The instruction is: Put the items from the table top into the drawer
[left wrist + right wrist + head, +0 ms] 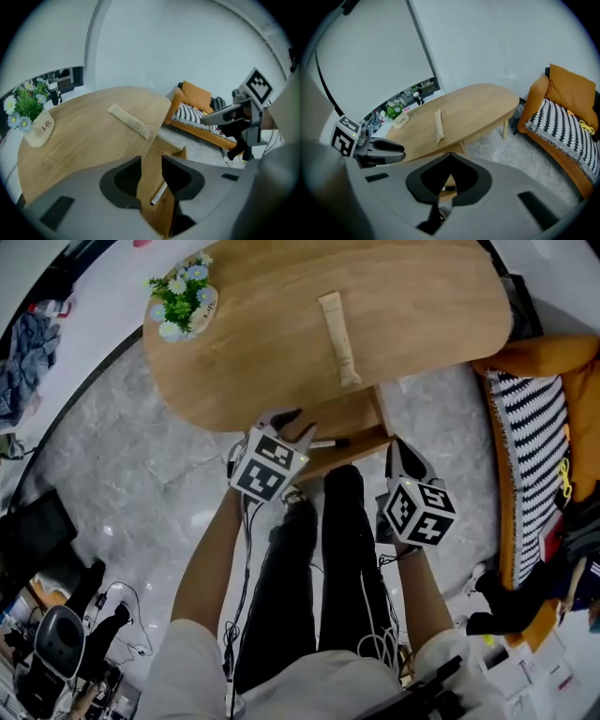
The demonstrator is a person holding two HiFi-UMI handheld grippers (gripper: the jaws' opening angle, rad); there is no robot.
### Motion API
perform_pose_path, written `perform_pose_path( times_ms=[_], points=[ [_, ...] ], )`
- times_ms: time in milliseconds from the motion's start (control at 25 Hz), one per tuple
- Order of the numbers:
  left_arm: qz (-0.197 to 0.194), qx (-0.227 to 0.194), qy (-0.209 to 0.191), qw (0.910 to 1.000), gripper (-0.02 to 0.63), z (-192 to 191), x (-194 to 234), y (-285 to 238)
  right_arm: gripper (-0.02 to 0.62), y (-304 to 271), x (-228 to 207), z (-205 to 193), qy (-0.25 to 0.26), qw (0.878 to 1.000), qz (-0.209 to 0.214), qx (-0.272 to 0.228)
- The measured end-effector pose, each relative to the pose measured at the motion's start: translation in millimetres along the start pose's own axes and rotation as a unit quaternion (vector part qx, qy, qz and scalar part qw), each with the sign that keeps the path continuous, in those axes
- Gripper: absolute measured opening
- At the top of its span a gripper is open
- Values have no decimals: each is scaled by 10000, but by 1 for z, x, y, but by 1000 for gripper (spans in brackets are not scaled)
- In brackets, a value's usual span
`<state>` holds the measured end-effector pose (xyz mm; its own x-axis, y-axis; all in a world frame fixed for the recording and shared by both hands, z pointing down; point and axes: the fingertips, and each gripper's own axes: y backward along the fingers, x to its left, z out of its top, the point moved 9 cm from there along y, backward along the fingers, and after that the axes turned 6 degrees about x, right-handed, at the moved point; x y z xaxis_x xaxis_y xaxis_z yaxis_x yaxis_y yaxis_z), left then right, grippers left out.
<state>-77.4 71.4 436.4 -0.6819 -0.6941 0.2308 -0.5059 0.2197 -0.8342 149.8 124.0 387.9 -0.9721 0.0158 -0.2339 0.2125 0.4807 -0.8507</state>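
A long beige packet (pixel 339 338) lies on the oval wooden table (pixel 253 352). Under the table's near edge the drawer (pixel 354 420) stands pulled out, and a pen (pixel 328 443) lies inside it. My left gripper (pixel 296 424) hangs over the drawer's left end, open with nothing between its jaws. In the left gripper view the pen (pixel 159 193) shows below the gap of the left gripper (pixel 151 161), with the packet (pixel 131 121) farther off. My right gripper (pixel 401 454) is at the drawer's right side, shut and empty. The right gripper view shows the right gripper (pixel 450 157) with its tips meeting.
A pot of flowers (pixel 183 298) stands at the table's left end. An orange sofa with a striped blanket (pixel 534 456) is at the right. The person's legs in black trousers (pixel 328 559) are below the drawer, and cables and gear (pixel 56 643) lie on the marble floor at lower left.
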Motion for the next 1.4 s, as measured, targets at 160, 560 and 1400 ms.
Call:
perform_pose_path(
  times_ms=[160, 560, 1400],
  points=[
    [96, -101, 348, 9993, 124, 22, 1, -6, -8, 3, -7, 11, 18, 10000, -1, -5],
    [338, -28, 715, 9969, 124, 81, 2, -43, -8, 1, -51, 38, -14, 9999, -56, 86],
    [1846, 66, 2745, 9437, 124, 134, 45, -120, -8, -47, -106, 85, 281, 9983, 33, 512]
  ],
)
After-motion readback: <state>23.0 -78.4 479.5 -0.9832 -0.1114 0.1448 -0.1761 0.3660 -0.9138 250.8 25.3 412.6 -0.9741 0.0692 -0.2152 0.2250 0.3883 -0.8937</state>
